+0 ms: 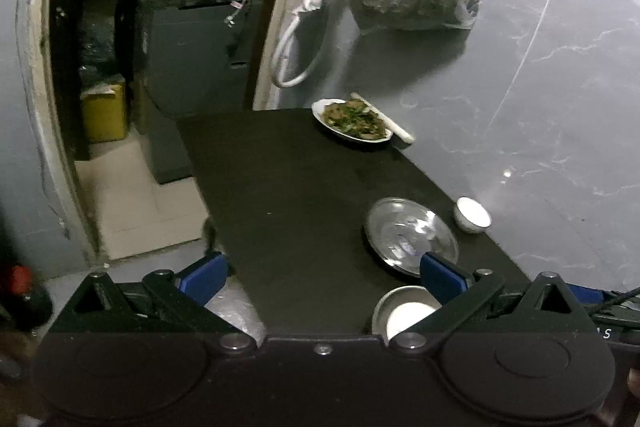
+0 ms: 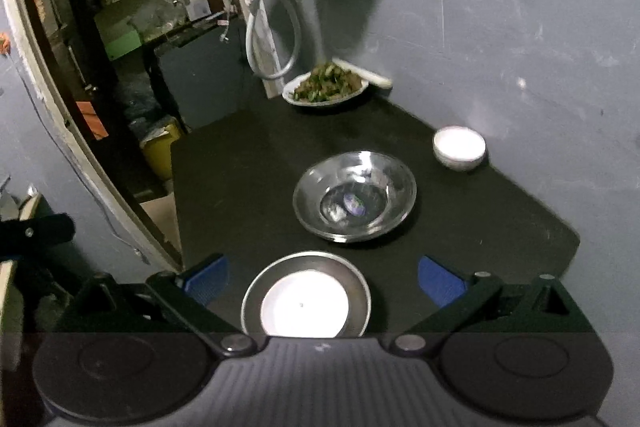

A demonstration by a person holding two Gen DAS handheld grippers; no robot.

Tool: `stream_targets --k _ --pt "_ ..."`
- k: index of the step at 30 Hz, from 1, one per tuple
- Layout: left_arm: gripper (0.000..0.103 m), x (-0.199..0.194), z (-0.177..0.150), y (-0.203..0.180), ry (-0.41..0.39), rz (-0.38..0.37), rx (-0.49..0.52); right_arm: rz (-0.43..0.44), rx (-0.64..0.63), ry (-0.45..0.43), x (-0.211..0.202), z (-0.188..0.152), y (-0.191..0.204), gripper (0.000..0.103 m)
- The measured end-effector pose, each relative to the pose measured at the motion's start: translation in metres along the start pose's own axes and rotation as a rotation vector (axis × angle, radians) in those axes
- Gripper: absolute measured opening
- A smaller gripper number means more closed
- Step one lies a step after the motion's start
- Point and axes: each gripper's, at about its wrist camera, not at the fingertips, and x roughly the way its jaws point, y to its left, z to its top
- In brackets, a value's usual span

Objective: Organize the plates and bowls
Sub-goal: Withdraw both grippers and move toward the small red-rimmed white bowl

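At the bottom of both frames, the left gripper (image 1: 322, 277) and right gripper (image 2: 322, 277) stand spread, grasping nothing. Between the right's fingers lies a steel plate (image 2: 306, 295); mid-frame a steel bowl (image 2: 355, 202), right a white bowl (image 2: 459, 148), beyond a food dish (image 2: 326, 89).

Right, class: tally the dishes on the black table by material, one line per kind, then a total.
Metal: 2, bowl, plate
White ceramic: 3, bowl, food plate, dish sitting in the metal plate
Total: 5
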Motion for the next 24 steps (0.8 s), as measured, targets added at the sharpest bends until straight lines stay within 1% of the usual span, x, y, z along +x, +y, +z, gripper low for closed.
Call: stream_targets --k 1,2,3,5,8,11,14,16,18,24 --pt "0.102 0.003 -0.001 -0.002 0.010 -0.006 -0.014 -0.011 -0.019 -0.014 -0.002 0.000 0.001 0.103" --pt "0.102 0.006 0.000 -0.004 0.015 -0.026 -0.022 -0.019 -0.028 -0.023 -0.004 0.001 0.000 0.103" --pt "0.102 0.009 0.001 -0.007 0.017 -0.039 -0.013 -0.029 -0.022 -0.022 -0.006 0.002 -0.001 0.103" --pt "0.102 0.015 0.001 -0.016 0.018 -0.035 0.012 -0.038 -0.011 -0.023 -0.012 0.005 -0.006 0.103" --pt "0.102 0.032 0.001 -0.026 0.057 -0.042 0.006 -0.063 -0.026 -0.039 -0.013 0.008 -0.013 0.103" --pt "0.102 0.049 0.004 -0.040 0.097 -0.034 0.013 -0.077 -0.003 -0.026 -0.010 0.009 -0.028 0.103" --pt "0.102 0.070 0.010 -0.057 0.126 -0.003 0.022 -0.101 0.005 -0.025 -0.004 0.011 -0.045 0.103" --pt "0.102 0.084 0.016 -0.069 0.142 0.022 0.019 -0.112 0.020 -0.021 0.006 0.014 -0.061 0.103" --pt "0.102 0.099 0.024 -0.081 0.173 0.053 0.022 -0.117 0.044 -0.023 0.017 0.018 -0.077 0.103" --pt "0.102 0.162 0.046 -0.130 0.220 0.069 0.076 -0.144 0.140 -0.020 0.067 0.025 -0.137 0.103"
